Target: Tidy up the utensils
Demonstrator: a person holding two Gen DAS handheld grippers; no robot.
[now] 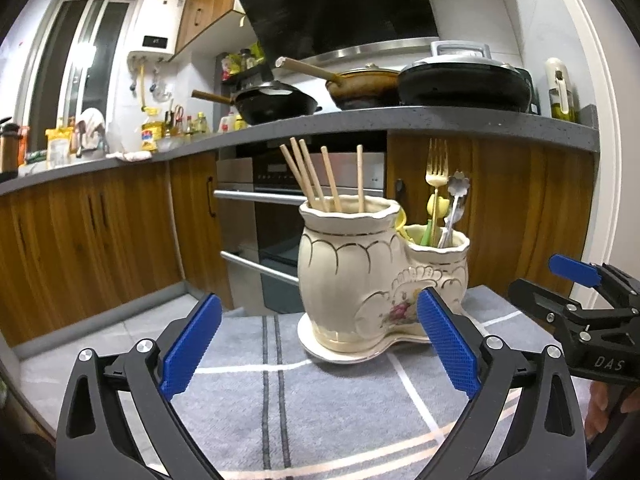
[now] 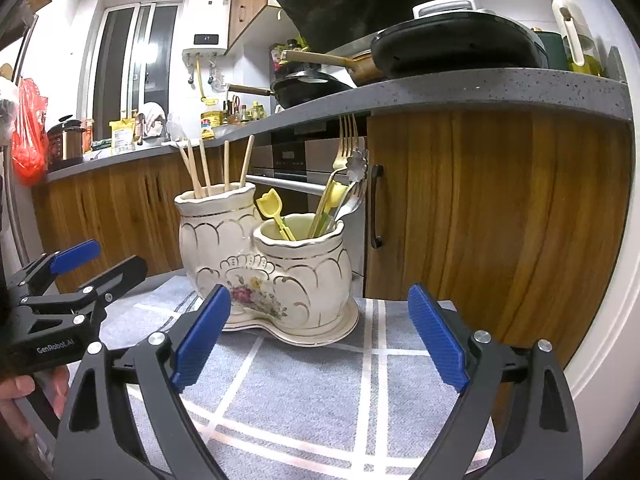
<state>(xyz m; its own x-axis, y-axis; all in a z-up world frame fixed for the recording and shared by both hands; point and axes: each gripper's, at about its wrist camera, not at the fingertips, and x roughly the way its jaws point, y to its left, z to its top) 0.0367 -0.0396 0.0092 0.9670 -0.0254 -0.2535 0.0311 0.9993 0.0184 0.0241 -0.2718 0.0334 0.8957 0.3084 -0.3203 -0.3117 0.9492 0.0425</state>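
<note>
A cream ceramic two-pot utensil holder (image 1: 360,280) (image 2: 264,264) with gold trim and a flower print stands on a grey checked cloth (image 1: 320,400) (image 2: 320,392). Its taller pot holds several wooden chopsticks (image 1: 320,178) (image 2: 212,168). Its shorter pot holds a gold fork (image 1: 436,168) (image 2: 346,144), a silver flower-handled spoon (image 1: 456,200) (image 2: 356,172) and yellow plastic utensils (image 2: 274,212). My left gripper (image 1: 320,344) is open and empty, just in front of the holder. My right gripper (image 2: 320,336) is open and empty, also just in front of it.
Wooden cabinets (image 2: 500,216) and an oven (image 1: 264,216) stand behind the cloth's far edge. A grey counter (image 1: 440,120) above carries pans and bottles. Each gripper shows in the other's view, the right one (image 1: 580,304) at right, the left one (image 2: 60,292) at left.
</note>
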